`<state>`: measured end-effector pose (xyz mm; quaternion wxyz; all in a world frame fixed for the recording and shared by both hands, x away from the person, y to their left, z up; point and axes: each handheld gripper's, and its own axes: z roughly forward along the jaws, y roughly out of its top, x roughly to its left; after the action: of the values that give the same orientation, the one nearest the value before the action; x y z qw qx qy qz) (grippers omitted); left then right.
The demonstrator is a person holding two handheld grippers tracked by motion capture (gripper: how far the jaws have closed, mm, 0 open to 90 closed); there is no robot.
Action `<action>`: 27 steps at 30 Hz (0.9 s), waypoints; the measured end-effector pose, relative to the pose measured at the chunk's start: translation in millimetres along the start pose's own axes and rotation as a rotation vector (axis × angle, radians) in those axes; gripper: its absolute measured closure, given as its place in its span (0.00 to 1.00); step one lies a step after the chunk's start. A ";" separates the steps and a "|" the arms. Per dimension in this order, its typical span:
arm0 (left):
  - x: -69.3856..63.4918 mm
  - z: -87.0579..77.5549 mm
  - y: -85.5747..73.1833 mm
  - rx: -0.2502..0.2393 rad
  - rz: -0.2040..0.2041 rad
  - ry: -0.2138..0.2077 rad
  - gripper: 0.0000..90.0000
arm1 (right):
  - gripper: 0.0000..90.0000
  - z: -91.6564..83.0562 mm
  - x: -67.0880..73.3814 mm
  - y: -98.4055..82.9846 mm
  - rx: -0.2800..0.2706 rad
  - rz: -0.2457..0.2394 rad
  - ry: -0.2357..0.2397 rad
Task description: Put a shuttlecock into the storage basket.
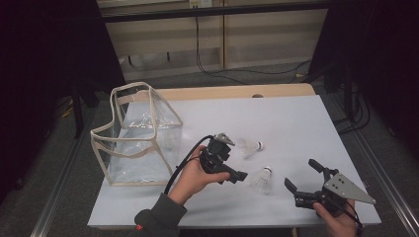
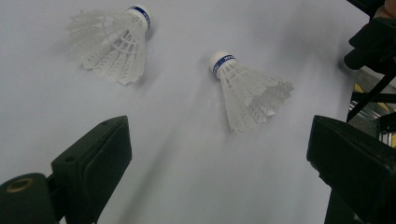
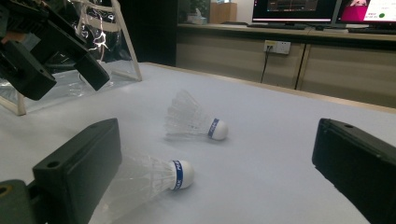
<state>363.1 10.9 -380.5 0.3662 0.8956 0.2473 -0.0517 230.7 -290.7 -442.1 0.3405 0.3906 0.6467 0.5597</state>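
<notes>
Two shuttlecocks lie on their sides on the white table [image 1: 296, 118], and neither has been picked up yet, so the work looks to be at its very start. The nearer shuttlecock [image 1: 262, 178] lies between the two grippers, its cork end pointing away from the person; the farther shuttlecock [image 1: 251, 147] lies just beyond it, cork end toward the right. The clear bag [image 1: 136, 136] with cream trim stands open at the left of the table, well apart from both; whether anything lies in it I cannot tell through the glare. The left gripper [image 1: 231, 174] hovers just left of the shuttlecocks, jaws spread wide and nothing between them, as its own view confirms. The right gripper [image 1: 304, 176] hangs near the table's front right, jaws also wide apart and empty. Judging from this, both grasps and the carry to the bag are left to do.
</notes>
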 end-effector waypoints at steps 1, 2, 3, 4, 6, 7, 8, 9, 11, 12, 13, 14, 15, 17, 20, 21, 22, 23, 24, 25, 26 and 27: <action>-0.5 1.0 -0.3 0.001 0.002 -0.007 0.07 | 0.02 -0.1 0.0 0.1 0.001 -0.001 -0.001; -1.3 2.2 -0.8 -0.001 0.003 -0.007 0.07 | 0.02 0.1 0.5 0.0 0.003 0.001 -0.002; -1.7 3.3 -1.3 0.003 0.010 -0.008 0.07 | 0.02 0.5 1.0 0.0 0.004 0.001 0.000; -2.2 4.0 -1.7 0.008 0.013 -0.006 0.07 | 0.02 0.8 1.1 0.0 0.005 -0.004 0.003; -3.1 6.1 -2.7 0.002 0.014 -0.007 0.07 | 0.02 1.5 1.4 0.4 0.003 -0.006 0.004; -3.4 6.8 -3.0 0.005 0.017 -0.010 0.07 | 0.02 1.9 1.5 0.7 0.002 -0.002 0.004; -3.8 7.5 -3.2 0.010 0.018 -0.011 0.07 | 0.02 2.5 1.6 0.9 0.001 -0.002 0.007; -4.6 8.1 -3.2 0.011 0.021 -0.008 0.07 | 0.02 3.1 1.9 0.9 0.000 -0.002 0.008; -5.4 8.9 -3.2 0.007 0.031 -0.008 0.07 | 0.02 3.8 2.2 0.8 0.003 -0.003 0.012; -5.7 9.2 -3.1 0.008 0.034 -0.007 0.07 | 0.02 4.1 2.2 0.7 0.002 -0.003 0.014; -6.3 10.3 -3.2 0.004 0.030 -0.010 0.07 | 0.02 4.0 1.9 0.6 0.002 -0.002 0.015; -6.4 11.1 -3.3 0.008 0.035 -0.009 0.07 | 0.02 4.0 1.8 0.4 0.002 0.001 0.012; -6.7 12.3 -3.4 0.008 0.037 -0.009 0.07 | 0.02 4.0 1.5 0.3 0.002 0.000 0.011; -7.4 14.8 -3.6 0.012 0.041 -0.009 0.08 | 0.02 3.6 1.4 0.1 0.004 0.001 0.011; -7.7 17.9 -4.2 0.021 0.045 -0.008 0.08 | 0.02 3.3 1.3 0.2 0.002 0.000 0.012; -7.6 18.6 -4.2 0.025 0.048 -0.003 0.08 | 0.02 3.3 1.3 0.1 0.003 0.001 0.012; -8.0 19.6 -4.3 0.023 0.045 0.003 0.08 | 0.02 3.3 1.3 0.0 0.003 0.000 0.012; -8.0 20.1 -4.5 0.023 0.043 0.008 0.08 | 0.02 3.4 1.2 0.0 0.003 0.001 0.012; -8.1 20.9 -4.7 0.021 0.041 0.007 0.08 | 0.02 3.5 1.2 0.1 0.003 0.001 0.012; -8.1 21.4 -4.7 0.025 0.046 0.011 0.08 | 0.02 3.5 1.3 0.1 0.004 -0.001 0.011; -8.1 22.4 -5.0 0.024 0.051 0.012 0.08 | 0.02 3.6 1.5 0.1 0.003 0.000 0.010; -8.7 23.6 -5.2 0.024 0.054 0.010 0.09 | 0.02 3.6 1.5 0.1 0.003 -0.001 0.011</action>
<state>355.2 -5.5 -398.5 0.3555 0.9065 0.2243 -0.0400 233.2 -287.7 -442.4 0.3366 0.3878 0.6495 0.5608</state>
